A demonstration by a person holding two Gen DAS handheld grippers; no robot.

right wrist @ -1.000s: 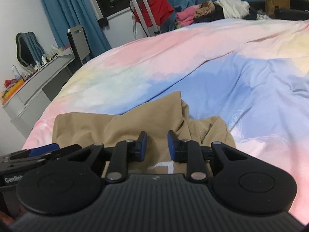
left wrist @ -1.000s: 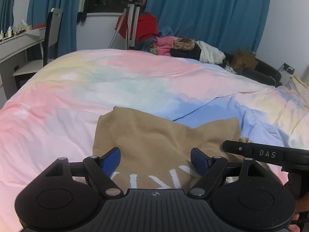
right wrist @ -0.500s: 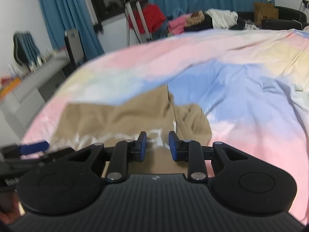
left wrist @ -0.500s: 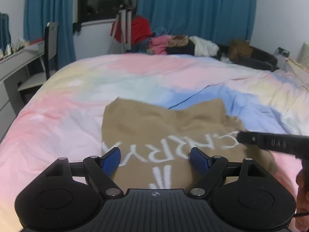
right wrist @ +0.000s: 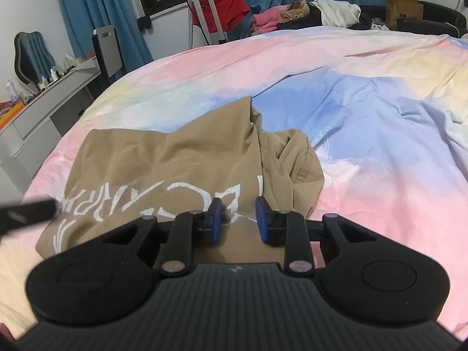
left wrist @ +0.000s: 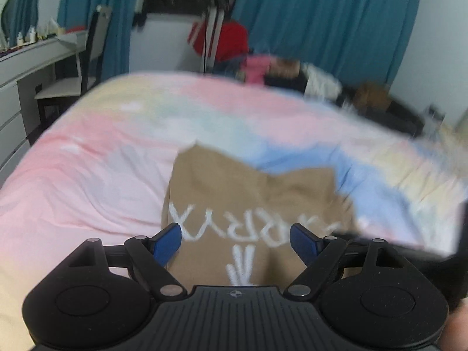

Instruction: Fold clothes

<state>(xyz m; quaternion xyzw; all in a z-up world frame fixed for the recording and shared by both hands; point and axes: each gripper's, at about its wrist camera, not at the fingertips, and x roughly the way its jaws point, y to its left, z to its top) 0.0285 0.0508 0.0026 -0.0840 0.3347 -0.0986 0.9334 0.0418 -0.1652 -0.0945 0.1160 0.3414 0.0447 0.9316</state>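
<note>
So the tan t-shirt with big white printed lettering (right wrist: 163, 181) is lying on the bed, spread over the pastel tie-dye duvet in pink, blue and yellow (right wrist: 380, 152). Its left part is fairly flat with the letters showing, while the right side is bunched up into folds and a stitched hem edge sticks out there. From the left wrist view the shirt (left wrist: 251, 199) looks blurry, lettering running across it right between the tool's fingers.

The left tool (left wrist: 236, 238) has its blue pads far apart and the jaws are opening — nothing is pinched, the shirt is just lying below the gap. The right tool (right wrist: 238, 219) is narrow, pads close together with a small gap, hovering over the lettered part of the shirt; the pads don't seem to be clamped on the fabric. The dark tip of the left tool pokes in at the left edge of the right wrist view, blurred.

Further out — a heap of pink, white and dark clothes (right wrist: 304, 14) at the far end of the bed, a silver tripod (right wrist: 201, 8) with something red behind it, blue curtains (right wrist: 87, 14), and a grey tabletop with small bottles (right wrist: 46, 87) off to the left beside a chair (right wrist: 108, 49).
</note>
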